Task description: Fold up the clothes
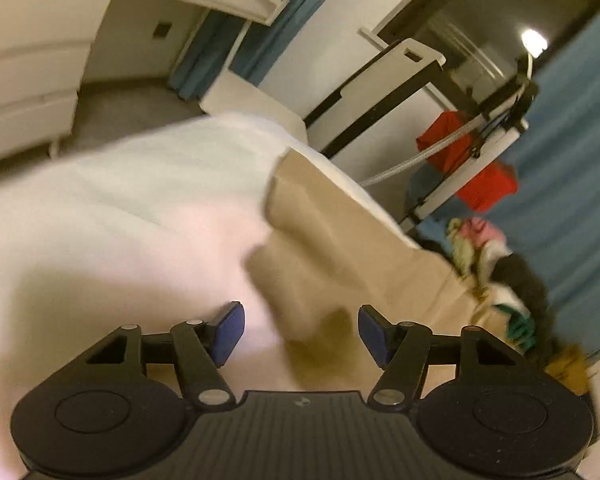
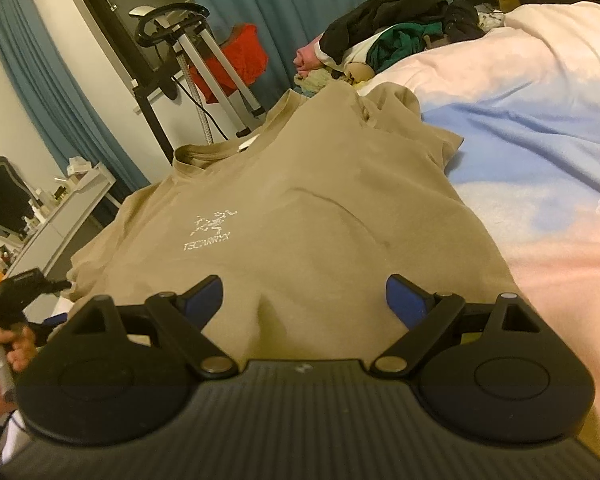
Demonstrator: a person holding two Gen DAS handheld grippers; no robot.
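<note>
A tan T-shirt [image 2: 300, 200] with a small white chest logo lies spread face up on the bed, collar toward the far left. My right gripper [image 2: 304, 300] is open and empty, just above the shirt's lower hem. In the left wrist view the same shirt [image 1: 320, 232] shows blurred, one corner bent up. My left gripper [image 1: 298, 332] is open and empty over the shirt's edge where it meets the pale bedcover [image 1: 120, 208]. The hand holding the left gripper [image 2: 8, 344] shows at the left edge of the right wrist view.
A pile of unfolded clothes [image 2: 400, 36] lies at the bed's far end, also in the left wrist view [image 1: 496, 272]. A garment steamer stand [image 2: 204, 56] with a red item [image 2: 240, 60] stands beside the bed. A white dresser [image 1: 32, 60] is on the left.
</note>
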